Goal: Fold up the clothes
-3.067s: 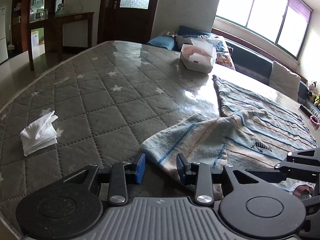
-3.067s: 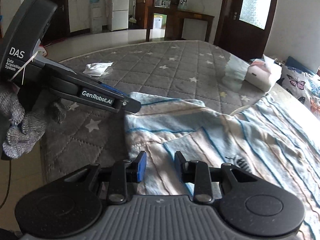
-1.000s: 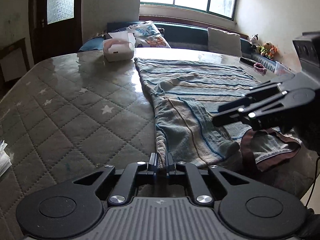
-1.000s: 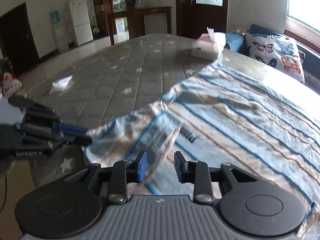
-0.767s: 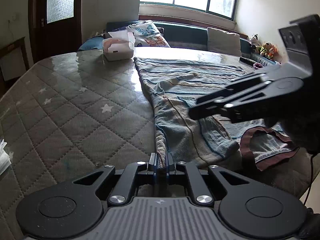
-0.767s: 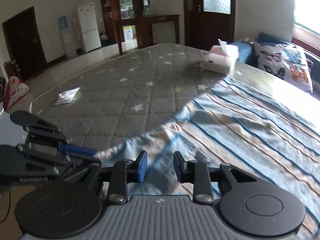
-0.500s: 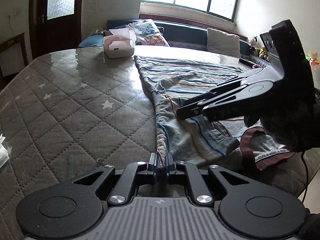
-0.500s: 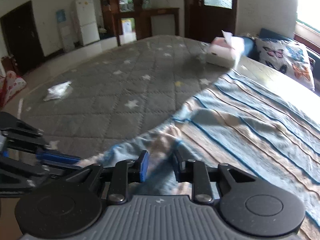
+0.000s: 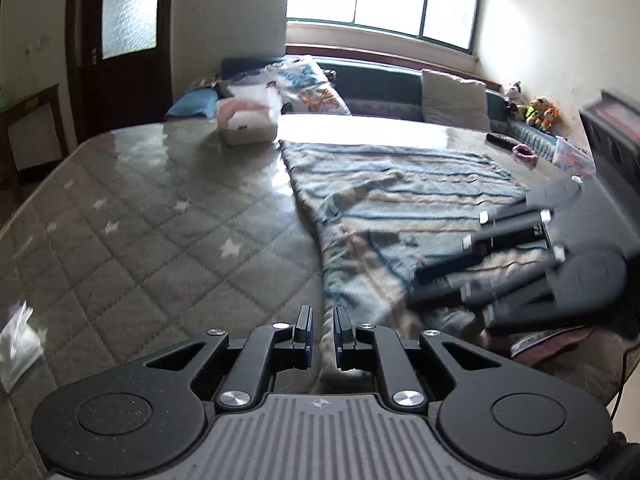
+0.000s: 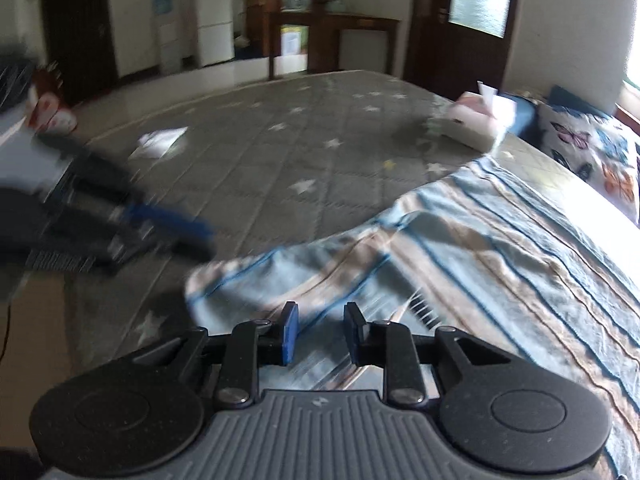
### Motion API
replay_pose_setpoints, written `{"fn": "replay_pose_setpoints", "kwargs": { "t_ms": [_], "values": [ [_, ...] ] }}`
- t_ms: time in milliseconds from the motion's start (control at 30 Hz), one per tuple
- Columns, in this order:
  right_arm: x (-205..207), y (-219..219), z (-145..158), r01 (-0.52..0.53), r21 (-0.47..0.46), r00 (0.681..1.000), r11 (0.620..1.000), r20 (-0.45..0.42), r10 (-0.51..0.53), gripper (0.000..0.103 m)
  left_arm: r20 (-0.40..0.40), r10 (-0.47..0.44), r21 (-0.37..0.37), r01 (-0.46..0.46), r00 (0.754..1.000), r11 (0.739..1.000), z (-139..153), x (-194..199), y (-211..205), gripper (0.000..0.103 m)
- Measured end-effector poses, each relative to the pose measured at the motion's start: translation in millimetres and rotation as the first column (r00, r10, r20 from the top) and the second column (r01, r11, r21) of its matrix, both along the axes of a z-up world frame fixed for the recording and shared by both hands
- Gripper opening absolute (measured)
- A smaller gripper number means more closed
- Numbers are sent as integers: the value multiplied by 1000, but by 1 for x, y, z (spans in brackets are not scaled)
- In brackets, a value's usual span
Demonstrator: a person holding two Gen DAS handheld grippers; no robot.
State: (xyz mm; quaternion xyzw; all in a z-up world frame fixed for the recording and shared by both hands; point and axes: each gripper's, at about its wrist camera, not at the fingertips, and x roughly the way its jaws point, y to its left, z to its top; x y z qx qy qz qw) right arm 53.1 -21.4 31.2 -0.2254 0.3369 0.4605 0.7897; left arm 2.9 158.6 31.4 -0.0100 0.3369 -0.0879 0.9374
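A blue, tan and white striped garment [image 9: 404, 208] lies spread on the grey quilted star-print mattress [image 9: 140, 220]; it also shows in the right wrist view [image 10: 480, 248]. Its sleeve is folded over toward the body. My left gripper [image 9: 321, 328] is open with a narrow gap at the garment's near left edge, holding nothing. My right gripper [image 10: 320, 330] is open and empty over the folded sleeve end. The right gripper shows blurred in the left wrist view [image 9: 500, 264], the left gripper blurred in the right wrist view [image 10: 120, 232].
A tissue box [image 9: 248, 124] sits at the mattress's far end, also in the right wrist view [image 10: 472, 120]. Crumpled white tissue [image 9: 18, 340] lies near the left edge. Pillows [image 9: 454, 100] and a dark bench line the window wall. A dark-trimmed cloth [image 9: 548, 340] lies by the right edge.
My left gripper has opened and let go of the garment edge. My right gripper has opened wider and let go of the sleeve, which now lies folded over; both views are motion-blurred.
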Motion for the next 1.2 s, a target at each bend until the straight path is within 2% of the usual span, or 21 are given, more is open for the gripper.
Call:
{"fn": "replay_pose_setpoints", "kwargs": {
  "t_ms": [167,233,367,433,567,667,767,900,1033,1200],
  "values": [
    [-27,-7,-3,-59,-30,998,998,-10,58,25,7,-58,2,58,998,998,-2,20,-20,13],
    [-33,-12,-3,-60,-21,998,998,-15,59,25,-8,-83,-4,83,996,997,-7,29,-29,13],
    [-43,-26,4,-44,3,999,999,-15,44,26,-45,-132,32,133,990,991,-21,36,-44,13],
    [-45,-39,10,-22,17,1000,1000,-9,22,34,-49,-148,46,151,988,988,-24,32,-47,13],
    [-47,-77,17,69,5,998,998,6,-69,34,-48,-175,58,178,983,982,-22,18,-47,18],
    [-47,-108,21,151,-16,988,988,15,-151,38,-49,-199,82,203,979,976,-19,5,-49,29],
    [-54,-140,22,229,-55,973,972,26,-228,39,-45,-233,119,237,971,964,-14,-11,-51,33],
    [-66,-175,21,274,-102,962,956,45,-271,48,-30,-286,194,286,958,938,-11,-27,-61,48],
    [-79,-198,18,290,-158,956,944,90,-279,49,-28,-310,248,307,950,919,-14,-33,-72,50],
    [-89,-208,12,284,-169,957,944,115,-267,50,-23,-335,328,323,942,887,-22,-33,-83,50]
  ]
}}
